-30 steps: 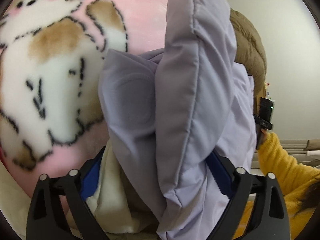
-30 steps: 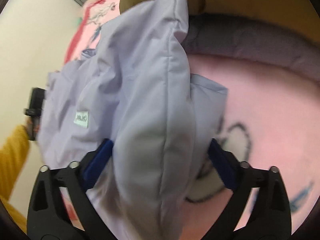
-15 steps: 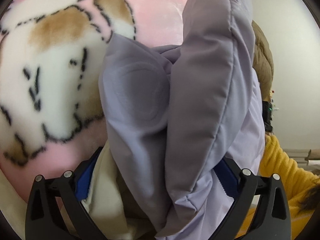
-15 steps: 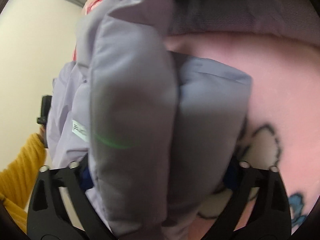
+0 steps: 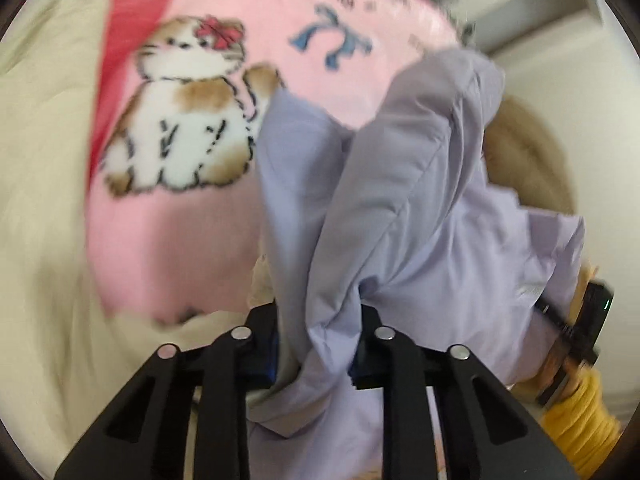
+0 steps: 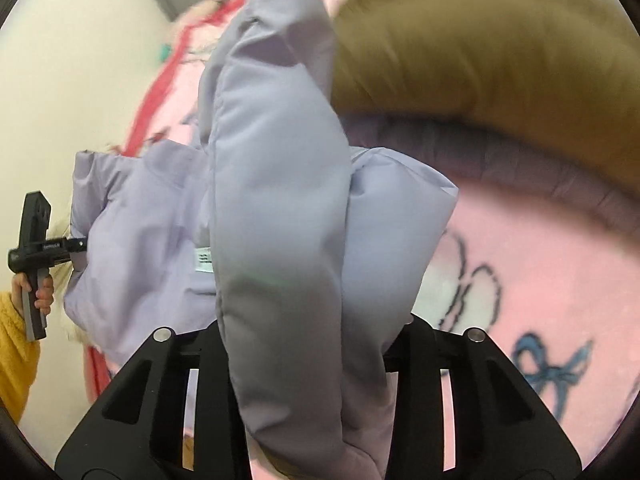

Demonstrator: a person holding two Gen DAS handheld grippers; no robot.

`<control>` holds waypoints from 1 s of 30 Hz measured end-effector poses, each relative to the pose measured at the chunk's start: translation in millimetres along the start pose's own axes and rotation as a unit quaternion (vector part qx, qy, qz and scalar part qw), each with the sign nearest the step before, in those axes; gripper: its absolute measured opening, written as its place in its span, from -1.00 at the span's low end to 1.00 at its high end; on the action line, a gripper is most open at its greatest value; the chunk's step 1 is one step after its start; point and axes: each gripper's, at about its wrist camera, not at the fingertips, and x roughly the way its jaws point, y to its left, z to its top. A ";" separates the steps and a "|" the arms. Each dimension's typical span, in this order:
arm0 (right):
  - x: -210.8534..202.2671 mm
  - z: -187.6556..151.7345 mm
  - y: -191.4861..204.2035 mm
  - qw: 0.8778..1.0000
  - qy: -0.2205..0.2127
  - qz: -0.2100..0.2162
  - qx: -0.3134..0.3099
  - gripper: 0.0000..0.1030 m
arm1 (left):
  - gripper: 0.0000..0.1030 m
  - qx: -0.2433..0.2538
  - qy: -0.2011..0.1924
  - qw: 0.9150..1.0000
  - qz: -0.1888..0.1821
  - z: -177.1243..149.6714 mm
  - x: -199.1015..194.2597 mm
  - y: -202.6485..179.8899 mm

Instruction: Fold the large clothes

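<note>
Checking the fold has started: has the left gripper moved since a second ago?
Yes. The left gripper has lifted away from the pink cat blanket, whose cat print now looks smaller, and its fingers are closing on the lilac jacket.

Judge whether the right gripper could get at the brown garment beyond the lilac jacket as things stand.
Probably not yet: the right gripper is closing on a thick fold of the lilac jacket, which fills its jaws and stands between it and the brown garment.

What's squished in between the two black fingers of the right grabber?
A thick fold of the puffy lilac jacket fills the gap of the right gripper, whose jaws are closing on it. The right wrist view shows it.
</note>
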 end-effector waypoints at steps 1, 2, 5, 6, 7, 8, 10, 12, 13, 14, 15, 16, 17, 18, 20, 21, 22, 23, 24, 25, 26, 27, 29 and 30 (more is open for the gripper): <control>-23.3 -3.7 11.0 1.000 -0.009 -0.004 -0.014 -0.38 | -0.59 -0.005 -0.014 1.000 -0.005 -17.7 -17.3 -6.1; -37.5 -7.6 17.3 1.000 -0.016 -0.008 -0.026 -0.38 | -0.59 -0.005 -0.023 1.000 -0.001 -30.4 -26.5 -9.5; -89.3 -22.8 26.1 0.998 -0.040 -0.014 -0.050 -0.39 | -0.60 -0.051 -0.045 0.998 -0.009 -72.5 -50.6 -13.1; -104.3 -28.0 29.2 0.997 -0.045 -0.018 -0.057 -0.39 | -0.60 -0.054 -0.055 0.997 -0.013 -85.9 -61.4 -14.1; -123.8 -35.7 31.1 0.997 -0.049 -0.021 -0.060 -0.39 | -0.61 -0.059 -0.065 0.996 -0.016 -98.8 -75.8 -15.1; -134.7 -40.8 37.5 0.996 -0.049 -0.027 -0.062 -0.39 | -0.61 -0.068 -0.073 0.995 -0.023 -110.8 -81.9 -18.6; -165.0 -53.8 41.1 0.996 -0.057 -0.036 -0.061 -0.39 | -0.61 -0.073 -0.095 0.992 -0.030 -129.7 -98.2 -30.0; -179.6 -68.9 52.4 0.995 -0.064 -0.044 -0.057 -0.40 | -0.61 -0.069 -0.115 0.991 -0.020 -145.6 -114.0 -45.5; -192.4 -74.9 53.8 0.995 -0.067 -0.049 -0.057 -0.39 | -0.61 -0.073 -0.127 0.989 -0.021 -149.6 -121.1 -52.0; -206.1 -80.1 55.3 0.994 -0.074 -0.053 -0.059 -0.40 | -0.61 -0.069 -0.134 0.988 -0.020 -148.4 -123.1 -58.2; -213.5 -85.5 59.8 0.993 -0.078 -0.057 -0.063 -0.40 | -0.61 -0.065 -0.141 0.988 -0.017 -146.5 -126.3 -65.9; -225.0 -87.3 60.2 0.993 -0.086 -0.058 -0.061 -0.40 | -0.61 -0.059 -0.139 0.988 -0.013 -142.9 -129.7 -75.4; -233.3 -88.0 58.0 0.992 -0.092 -0.061 -0.063 -0.39 | -0.61 -0.059 -0.145 0.988 -0.012 -141.2 -131.3 -80.2; -237.8 -90.1 55.2 0.991 -0.096 -0.063 -0.064 -0.40 | -0.61 -0.057 -0.154 0.986 -0.013 -139.3 -131.3 -85.6; -236.8 -85.8 45.6 0.991 -0.104 -0.055 -0.058 -0.39 | -0.61 -0.051 -0.161 0.986 -0.006 -133.9 -128.3 -95.4; -235.5 -85.3 38.3 0.991 -0.104 -0.053 -0.060 -0.39 | -0.61 -0.049 -0.155 0.987 0.001 -132.3 -123.9 -98.7; -232.6 -87.2 34.2 0.991 -0.104 -0.053 -0.063 -0.39 | -0.61 -0.047 -0.150 0.987 0.005 -130.4 -117.6 -98.9; -226.0 -90.7 26.1 0.992 -0.100 -0.047 -0.064 -0.39 | -0.61 -0.048 -0.140 0.989 0.009 -130.7 -108.8 -98.3; -214.9 -87.9 22.7 0.993 -0.090 -0.047 -0.063 -0.39 | -0.61 -0.044 -0.126 0.991 0.016 -131.4 -100.8 -96.8; -203.3 -91.2 10.9 0.995 -0.072 -0.045 -0.058 -0.39 | -0.60 -0.034 -0.101 0.994 0.026 -131.0 -88.9 -96.1; -193.9 -95.1 6.0 0.996 -0.059 -0.046 -0.057 -0.38 | -0.60 -0.023 -0.085 0.996 0.031 -134.0 -82.7 -94.6; -181.7 -99.7 -0.1 0.996 -0.044 -0.047 -0.053 -0.38 | -0.59 -0.012 -0.063 0.997 0.033 -134.9 -73.1 -92.0; -161.4 -113.8 -15.8 0.998 -0.014 -0.053 -0.038 -0.38 | -0.58 0.007 -0.013 0.999 0.033 -135.6 -51.8 -84.1; -150.9 -122.3 -22.4 0.998 0.000 -0.056 -0.032 -0.37 | -0.58 0.019 0.007 0.999 0.031 -136.1 -43.5 -81.5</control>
